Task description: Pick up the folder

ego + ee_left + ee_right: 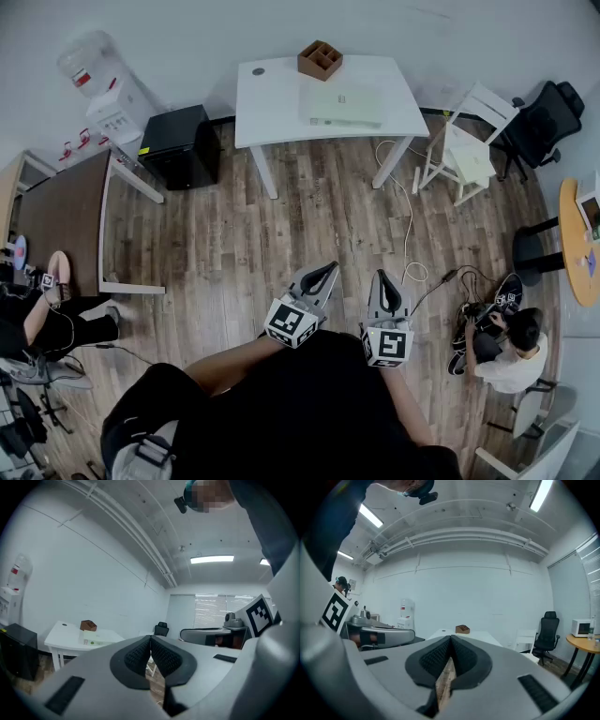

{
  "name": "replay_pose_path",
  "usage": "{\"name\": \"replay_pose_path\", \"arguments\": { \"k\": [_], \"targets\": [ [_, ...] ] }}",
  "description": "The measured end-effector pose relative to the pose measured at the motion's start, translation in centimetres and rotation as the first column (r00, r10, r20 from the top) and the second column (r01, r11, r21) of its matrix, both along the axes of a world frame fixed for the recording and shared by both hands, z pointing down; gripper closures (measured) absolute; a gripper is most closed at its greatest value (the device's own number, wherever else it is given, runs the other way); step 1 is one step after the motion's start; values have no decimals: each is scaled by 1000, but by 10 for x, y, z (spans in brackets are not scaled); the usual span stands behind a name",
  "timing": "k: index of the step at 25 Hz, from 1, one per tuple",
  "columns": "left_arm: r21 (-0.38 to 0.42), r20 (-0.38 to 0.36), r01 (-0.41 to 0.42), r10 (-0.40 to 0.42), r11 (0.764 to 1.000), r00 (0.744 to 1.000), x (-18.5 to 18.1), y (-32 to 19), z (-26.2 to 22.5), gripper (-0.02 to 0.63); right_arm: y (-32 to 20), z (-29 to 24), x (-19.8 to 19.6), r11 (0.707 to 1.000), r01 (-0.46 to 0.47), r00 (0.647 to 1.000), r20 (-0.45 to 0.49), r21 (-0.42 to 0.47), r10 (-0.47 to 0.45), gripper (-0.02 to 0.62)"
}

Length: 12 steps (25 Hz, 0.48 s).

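A pale green folder (342, 103) lies flat on the white table (272, 98) at the far side of the room, beside a brown wooden organizer (320, 59). My left gripper (325, 270) and right gripper (382, 278) hang side by side over the wood floor, well short of the table, both shut and empty. In the left gripper view the folder (95, 642) shows small on the table, left of the shut jaws (150, 640). The right gripper view has the organizer (462, 629) just above its shut jaws (451, 640); the folder is hidden there.
A black cabinet (178, 145) and a water dispenser (101, 89) stand left of the table. To its right are a white chair (467, 141) and a black office chair (546, 120). Cables (409, 234) trail across the floor toward a person sitting at right (508, 354). A brown desk (61, 220) is at left.
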<state>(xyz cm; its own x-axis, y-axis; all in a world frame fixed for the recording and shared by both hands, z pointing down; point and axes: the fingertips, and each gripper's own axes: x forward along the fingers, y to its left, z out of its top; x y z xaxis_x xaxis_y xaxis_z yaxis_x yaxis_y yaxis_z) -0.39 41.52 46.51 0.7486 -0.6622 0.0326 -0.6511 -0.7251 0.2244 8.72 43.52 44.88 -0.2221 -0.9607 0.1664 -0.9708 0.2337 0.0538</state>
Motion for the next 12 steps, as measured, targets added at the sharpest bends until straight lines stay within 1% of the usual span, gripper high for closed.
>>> {"name": "replay_pose_path", "arguments": {
  "k": [3,6,9,12],
  "targets": [
    [17,4,11,-11,1000,1000,-14,-8,1,591,-7,2,-12,1000,0,1000,-11,18,0,563],
    [30,12,7,-8,1000,1000,-22,-15,2,591,-13,9,-22,1000,2,1000,-20,8,-2,563],
    [47,27,3,-4,999,1000,-31,-19,3,591,-20,10,-31,1000,10,1000,22,29,-11,563],
    [57,32,9,-11,998,999,-45,-23,1,591,-27,7,-37,999,-5,999,51,45,3,561]
  ]
}}
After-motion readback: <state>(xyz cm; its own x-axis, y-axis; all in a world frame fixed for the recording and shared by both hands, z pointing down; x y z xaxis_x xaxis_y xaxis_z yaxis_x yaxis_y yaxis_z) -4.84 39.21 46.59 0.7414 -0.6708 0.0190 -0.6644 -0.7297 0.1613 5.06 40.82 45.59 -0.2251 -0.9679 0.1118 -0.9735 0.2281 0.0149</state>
